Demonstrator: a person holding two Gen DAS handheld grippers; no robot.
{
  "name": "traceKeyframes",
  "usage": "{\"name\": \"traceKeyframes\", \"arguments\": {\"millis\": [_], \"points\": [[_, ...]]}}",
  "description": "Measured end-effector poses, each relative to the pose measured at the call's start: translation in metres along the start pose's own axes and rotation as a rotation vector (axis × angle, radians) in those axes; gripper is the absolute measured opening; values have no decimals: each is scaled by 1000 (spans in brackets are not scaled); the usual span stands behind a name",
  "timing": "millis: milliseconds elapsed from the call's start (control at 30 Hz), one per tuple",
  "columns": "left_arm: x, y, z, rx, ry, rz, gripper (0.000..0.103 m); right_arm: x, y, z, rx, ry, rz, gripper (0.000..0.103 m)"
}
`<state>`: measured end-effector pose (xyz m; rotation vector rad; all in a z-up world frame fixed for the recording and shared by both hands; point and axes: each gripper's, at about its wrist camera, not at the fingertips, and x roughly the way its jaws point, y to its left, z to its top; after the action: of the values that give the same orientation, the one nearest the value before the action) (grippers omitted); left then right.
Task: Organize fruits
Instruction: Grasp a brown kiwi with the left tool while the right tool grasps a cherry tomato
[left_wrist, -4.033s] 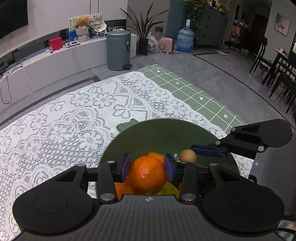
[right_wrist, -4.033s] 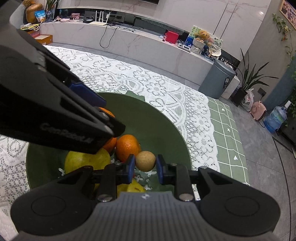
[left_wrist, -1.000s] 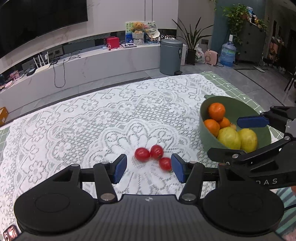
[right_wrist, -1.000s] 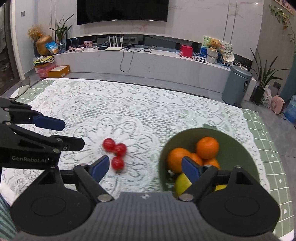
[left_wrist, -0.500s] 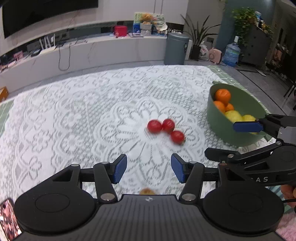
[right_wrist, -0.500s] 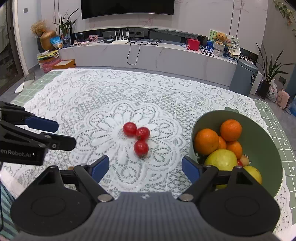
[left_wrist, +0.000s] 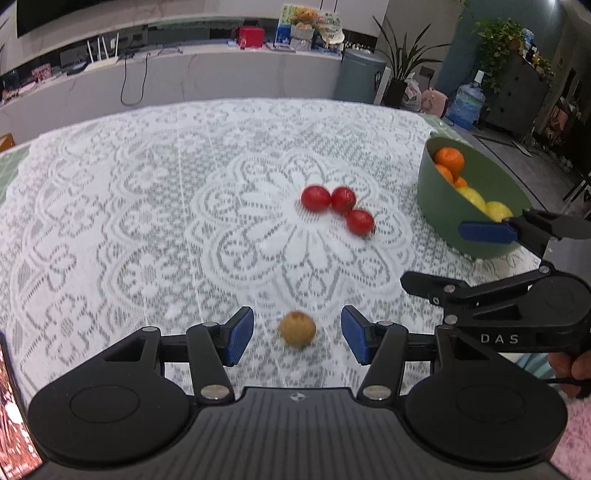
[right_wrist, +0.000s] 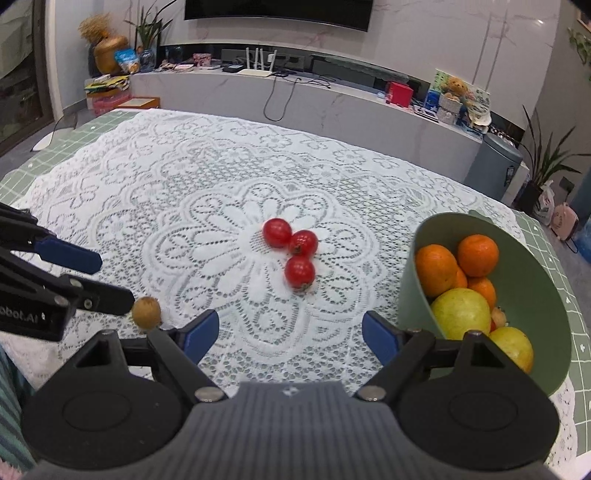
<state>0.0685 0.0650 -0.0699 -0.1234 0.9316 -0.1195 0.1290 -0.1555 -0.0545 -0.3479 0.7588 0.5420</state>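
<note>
Tan, round small fruit (left_wrist: 297, 329) is sitting on the white lace tablecloth (left_wrist: 147, 206), between the spread fingers of the left gripper (left_wrist: 297, 334) — untouched. Right gripper (right_wrist: 290, 332) is hovering spread, empty. Closing gently and centred should be stopping it rolling — green bowl (right_wrist: 546, 314) likely next.

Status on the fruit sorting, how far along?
Partway. Done: three red fruits grouped on the lace cloth. In hand: nothing; left gripper is open around the small brown fruit, right gripper open. Left: oranges and yellow fruit sit in the green bowl.
</note>
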Motion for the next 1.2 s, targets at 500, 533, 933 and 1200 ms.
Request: {"name": "traceKeyframes", "arguments": {"millis": [500, 533, 933, 1200], "points": [[38, -5, -11, 10, 57, 35, 42, 14, 4, -2, -28, 26, 14, 63], [40, -5, -11, 12, 60, 33, 39, 15, 4, -1, -28, 28, 15, 62], [41, -3, -6, 0, 61, 18, 29, 29, 1, 2, -39, 30, 11, 46], [42, 6, 10, -42, 38, 46, 29, 42, -2, 10, -41, 20, 24, 44]]}}
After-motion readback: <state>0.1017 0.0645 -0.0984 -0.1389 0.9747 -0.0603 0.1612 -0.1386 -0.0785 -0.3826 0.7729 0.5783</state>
